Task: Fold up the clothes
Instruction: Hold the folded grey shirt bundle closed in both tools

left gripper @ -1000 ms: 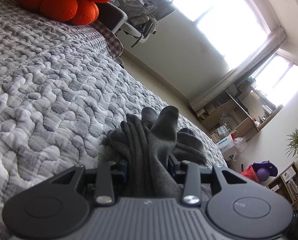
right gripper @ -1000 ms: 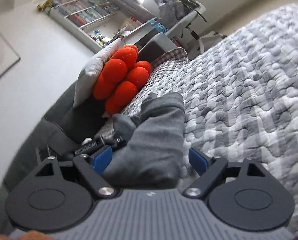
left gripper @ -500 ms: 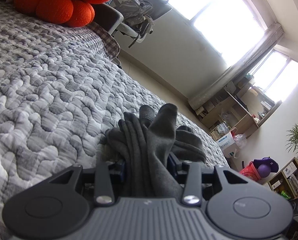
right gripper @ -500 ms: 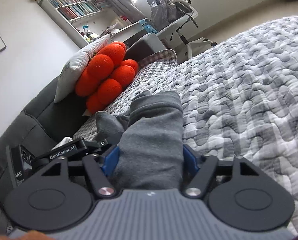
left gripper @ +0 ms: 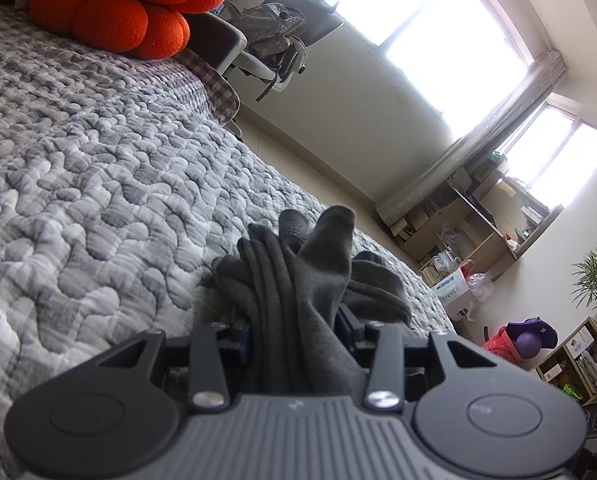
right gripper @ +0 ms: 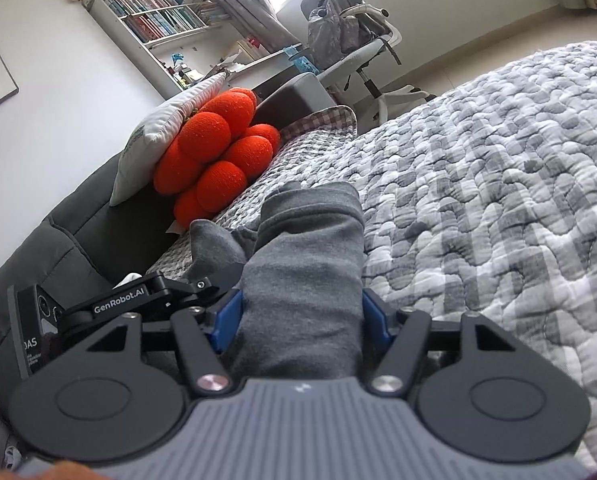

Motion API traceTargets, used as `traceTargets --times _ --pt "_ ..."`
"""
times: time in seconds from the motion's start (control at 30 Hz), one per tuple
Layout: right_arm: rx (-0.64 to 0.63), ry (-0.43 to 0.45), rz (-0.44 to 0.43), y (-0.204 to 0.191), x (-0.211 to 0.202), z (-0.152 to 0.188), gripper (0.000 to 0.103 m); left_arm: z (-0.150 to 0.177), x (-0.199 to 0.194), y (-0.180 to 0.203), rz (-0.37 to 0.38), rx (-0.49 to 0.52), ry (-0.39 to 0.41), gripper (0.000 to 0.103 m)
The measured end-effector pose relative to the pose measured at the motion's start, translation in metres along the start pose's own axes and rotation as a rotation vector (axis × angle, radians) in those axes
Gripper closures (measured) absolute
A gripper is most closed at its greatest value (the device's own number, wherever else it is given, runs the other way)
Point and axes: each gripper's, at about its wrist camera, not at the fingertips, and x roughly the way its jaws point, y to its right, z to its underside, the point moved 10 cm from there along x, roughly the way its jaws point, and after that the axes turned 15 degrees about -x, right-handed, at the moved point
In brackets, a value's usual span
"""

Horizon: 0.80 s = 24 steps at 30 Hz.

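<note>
Above the quilted bed (left gripper: 98, 184), the left gripper (left gripper: 294, 332) pinches the bunched grey garment (left gripper: 318, 264); the right gripper (right gripper: 300, 312) is closing on its other end (right gripper: 306, 264), likely to align layers.

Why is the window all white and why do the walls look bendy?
Left wrist view: the windows are blown out by daylight, and the fisheye lens curves the wall and curtain. Right wrist view: softer light, the bookshelf leans and bows, and the quilt stays sharp.
</note>
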Motion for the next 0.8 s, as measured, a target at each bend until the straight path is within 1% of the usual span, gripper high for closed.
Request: traceTargets --times 0.2,0.43,0.8 --pt "-0.015 0.0 0.007 -0.0005 0.0018 0.0011 0.038 0.0016 -0.0022 -0.0011 0.001 -0.004 0.003 0.062" --pt "-0.048 0.011 0.025 -0.0034 0.0032 0.0028 0.04 0.0022 -0.0022 -0.0008 -0.022 0.005 0.008 0.061" --pt "-0.056 0.025 0.023 -0.0021 0.0035 0.004 0.041 0.0028 -0.0032 -0.001 -0.024 0.022 0.026 0.06"
